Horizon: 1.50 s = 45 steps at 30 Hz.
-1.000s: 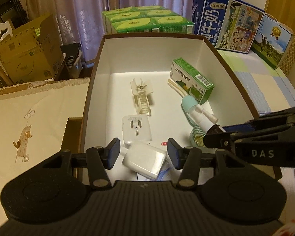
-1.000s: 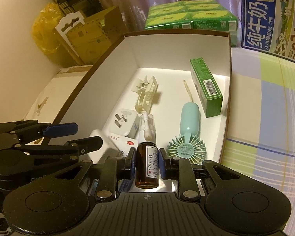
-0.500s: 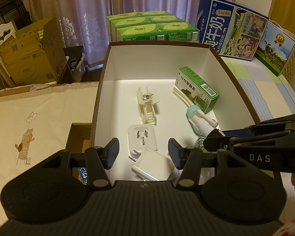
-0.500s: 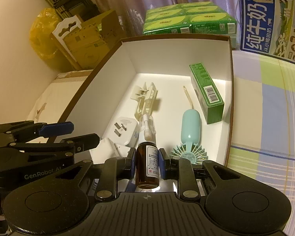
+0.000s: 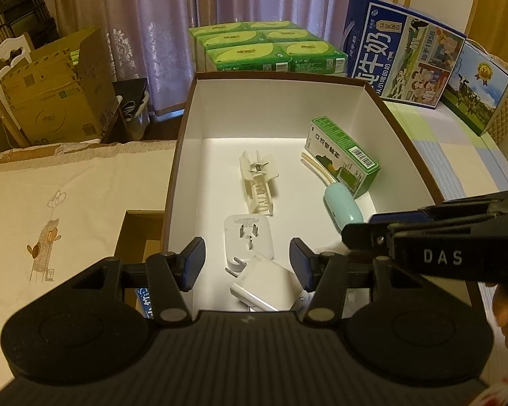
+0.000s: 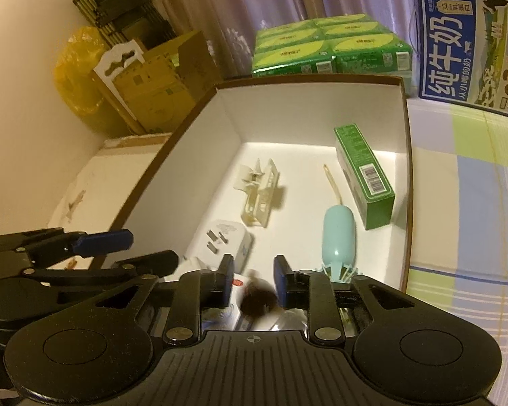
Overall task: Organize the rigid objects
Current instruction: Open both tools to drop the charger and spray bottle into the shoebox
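Jaws of your right tool [image 6: 254,282] are opening, and the brown bottle [image 6: 258,302] sits blurred between them at the bottom centre of the right wrist frame, pads off it. Your left tool [image 5: 247,264] stands apart, empty, over the white adapter [image 5: 266,284] at the near end of the white box [image 5: 277,108], where fan [image 6: 338,240] and green carton [image 6: 364,182] lie.

Purple curtains [image 5: 172,27] behind, cardboard boxes [image 5: 57,91] left, dim warm light.
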### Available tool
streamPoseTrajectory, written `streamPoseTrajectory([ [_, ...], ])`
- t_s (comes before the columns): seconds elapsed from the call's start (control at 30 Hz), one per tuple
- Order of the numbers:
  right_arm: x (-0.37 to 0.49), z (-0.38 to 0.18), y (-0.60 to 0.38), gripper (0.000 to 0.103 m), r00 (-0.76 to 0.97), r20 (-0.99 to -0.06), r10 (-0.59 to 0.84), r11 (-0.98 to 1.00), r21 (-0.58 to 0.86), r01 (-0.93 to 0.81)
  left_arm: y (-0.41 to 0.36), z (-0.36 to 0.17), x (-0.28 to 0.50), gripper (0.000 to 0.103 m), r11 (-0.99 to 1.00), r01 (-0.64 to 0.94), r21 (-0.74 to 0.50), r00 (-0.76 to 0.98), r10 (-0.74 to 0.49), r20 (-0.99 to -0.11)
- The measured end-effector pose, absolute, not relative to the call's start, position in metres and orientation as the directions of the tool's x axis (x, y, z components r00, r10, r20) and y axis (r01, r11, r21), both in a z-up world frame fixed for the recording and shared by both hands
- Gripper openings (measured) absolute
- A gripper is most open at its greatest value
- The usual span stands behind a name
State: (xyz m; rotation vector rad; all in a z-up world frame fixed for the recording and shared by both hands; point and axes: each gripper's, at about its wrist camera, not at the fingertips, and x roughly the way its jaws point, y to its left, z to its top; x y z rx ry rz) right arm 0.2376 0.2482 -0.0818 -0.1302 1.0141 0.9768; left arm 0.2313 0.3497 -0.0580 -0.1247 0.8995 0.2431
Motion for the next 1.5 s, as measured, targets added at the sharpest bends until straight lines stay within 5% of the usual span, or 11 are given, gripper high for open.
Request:
streamPoseTrajectory([
  [0.13, 0.236, -0.082, 0.24, 0.053, 0.155, -0.761, 0.63, 0.59, 0.339, -0.733, 0.352, -0.057, 0.227, 0.051, 0.963, -0.27, -0.007, 0.596, 0.161, -0.787],
  [1.5, 0.199, -0.042, 0.142, 0.055, 0.193, -0.721, 0.666, 0.601, 0.365, -0.711, 0.284, -0.028, 0.18, 0.053, 0.973, -0.225, -0.048, 0.641, 0.111, -0.759],
])
